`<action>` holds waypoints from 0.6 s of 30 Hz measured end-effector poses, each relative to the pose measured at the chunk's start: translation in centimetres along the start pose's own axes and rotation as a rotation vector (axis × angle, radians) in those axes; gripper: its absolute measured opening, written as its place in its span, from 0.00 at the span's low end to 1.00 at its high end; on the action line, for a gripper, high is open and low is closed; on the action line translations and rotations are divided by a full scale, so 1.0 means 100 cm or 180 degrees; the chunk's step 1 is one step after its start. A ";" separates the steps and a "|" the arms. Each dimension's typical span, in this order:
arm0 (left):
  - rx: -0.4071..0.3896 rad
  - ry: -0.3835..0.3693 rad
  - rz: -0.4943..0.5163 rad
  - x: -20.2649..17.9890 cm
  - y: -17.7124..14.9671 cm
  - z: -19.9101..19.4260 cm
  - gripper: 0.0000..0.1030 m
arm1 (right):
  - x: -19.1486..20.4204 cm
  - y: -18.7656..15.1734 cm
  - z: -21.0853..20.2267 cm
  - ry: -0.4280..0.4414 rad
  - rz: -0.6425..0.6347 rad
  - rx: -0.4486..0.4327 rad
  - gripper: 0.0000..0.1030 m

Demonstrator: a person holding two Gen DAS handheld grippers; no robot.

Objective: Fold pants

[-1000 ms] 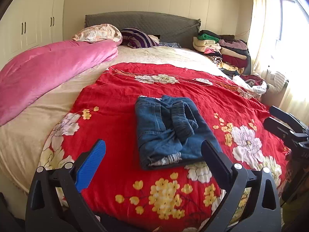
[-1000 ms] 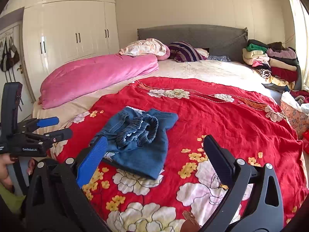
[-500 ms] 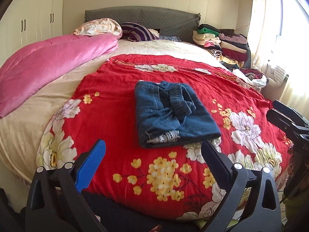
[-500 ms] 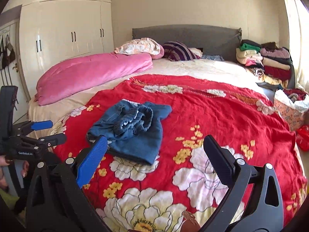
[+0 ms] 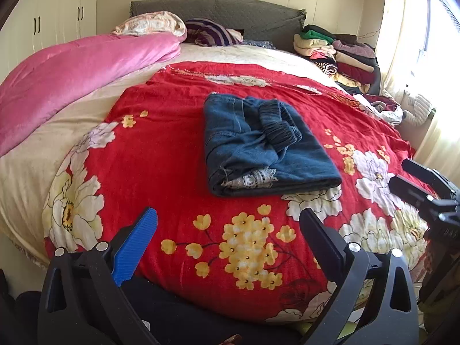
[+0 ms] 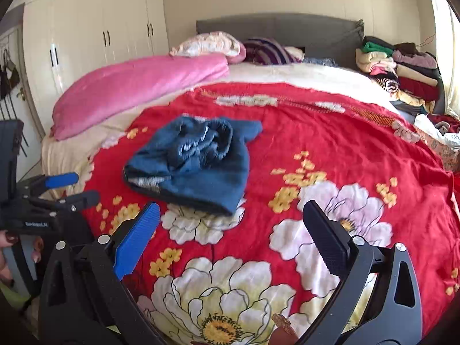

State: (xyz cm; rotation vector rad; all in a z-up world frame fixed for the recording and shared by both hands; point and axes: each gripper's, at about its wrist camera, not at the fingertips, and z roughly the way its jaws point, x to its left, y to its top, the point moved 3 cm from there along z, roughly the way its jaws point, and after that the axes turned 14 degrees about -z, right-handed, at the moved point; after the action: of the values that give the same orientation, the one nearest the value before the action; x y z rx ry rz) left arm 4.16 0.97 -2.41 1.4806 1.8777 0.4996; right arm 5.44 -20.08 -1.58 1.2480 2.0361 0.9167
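The blue denim pants (image 5: 258, 143) lie folded into a compact rectangle on the red floral blanket (image 5: 161, 155), with the elastic waistband bunched on top. In the right wrist view the pants (image 6: 198, 164) sit left of centre. My left gripper (image 5: 227, 224) hangs open near the bed's foot, well short of the pants, with nothing between its fingers. My right gripper (image 6: 230, 218) is also open and empty, off to the right of the pants. Each gripper shows at the edge of the other's view: the right gripper (image 5: 414, 178) and the left gripper (image 6: 66, 189).
A pink duvet (image 5: 72, 74) lies along the bed's left side, pillows (image 5: 149, 24) at the grey headboard (image 5: 230, 8). Stacked folded clothes (image 5: 336, 51) stand at the far right. White wardrobes (image 6: 95, 37) line the left wall. A hand (image 6: 8, 241) holds the left gripper.
Both grippers have drawn back from the folded pants towards the foot of the bed, so more blanket shows in front. The pants have not moved.
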 end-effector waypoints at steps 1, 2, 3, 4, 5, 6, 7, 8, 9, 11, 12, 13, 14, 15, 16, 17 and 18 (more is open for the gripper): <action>0.0012 0.0004 -0.0004 0.000 0.000 0.001 0.96 | 0.002 -0.002 0.004 0.0014 -0.0003 0.0038 0.91; 0.0025 0.0003 -0.0009 0.001 0.000 0.002 0.96 | 0.004 -0.003 0.007 0.0025 -0.0001 0.0063 0.91; 0.0032 0.0003 -0.0015 0.002 0.000 0.003 0.96 | 0.006 -0.004 0.009 0.0039 0.0002 0.0081 0.91; 0.0034 0.0006 -0.0018 0.003 0.000 0.004 0.96 | 0.008 -0.004 0.011 0.0061 -0.0004 0.0093 0.91; 0.0037 0.0015 -0.0022 0.004 0.000 0.004 0.96 | 0.009 -0.005 0.011 0.0064 -0.0010 0.0097 0.91; 0.0039 0.0022 -0.0025 0.005 0.000 0.005 0.96 | 0.011 -0.004 0.012 0.0070 -0.0022 0.0099 0.91; 0.0045 0.0028 -0.0032 0.005 0.000 0.005 0.96 | 0.012 -0.004 0.012 0.0079 -0.0032 0.0100 0.91; 0.0047 0.0029 -0.0037 0.005 0.001 0.006 0.96 | 0.013 -0.004 0.012 0.0080 -0.0041 0.0101 0.91; 0.0049 0.0036 -0.0047 0.006 0.000 0.006 0.96 | 0.013 -0.004 0.012 0.0079 -0.0046 0.0098 0.91; 0.0064 0.0045 -0.0046 0.006 0.000 0.007 0.96 | 0.013 -0.003 0.011 0.0082 -0.0045 0.0097 0.91; 0.0068 0.0048 -0.0046 0.007 0.000 0.007 0.96 | 0.013 -0.003 0.011 0.0083 -0.0045 0.0095 0.91; 0.0069 0.0048 -0.0046 0.006 0.000 0.007 0.96 | 0.013 -0.003 0.011 0.0081 -0.0042 0.0094 0.91; 0.0068 0.0045 -0.0045 0.006 0.000 0.007 0.96 | 0.013 -0.003 0.011 0.0079 -0.0044 0.0096 0.91; 0.0068 0.0044 -0.0045 0.006 0.000 0.007 0.96 | 0.013 -0.003 0.011 0.0079 -0.0045 0.0095 0.91; 0.0068 0.0049 -0.0050 0.006 0.000 0.007 0.96 | 0.013 -0.003 0.010 0.0081 -0.0046 0.0092 0.91; 0.0067 0.0051 -0.0051 0.006 0.000 0.006 0.96 | 0.013 -0.002 0.010 0.0080 -0.0045 0.0090 0.91; 0.0068 0.0048 -0.0045 0.006 0.000 0.007 0.96 | 0.013 -0.002 0.010 0.0080 -0.0047 0.0091 0.91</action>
State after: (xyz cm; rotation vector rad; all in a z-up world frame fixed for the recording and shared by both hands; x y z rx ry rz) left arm 4.54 1.48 -3.06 1.4803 1.9094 0.4869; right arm 5.56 -18.68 -2.54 1.2408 2.0821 0.9036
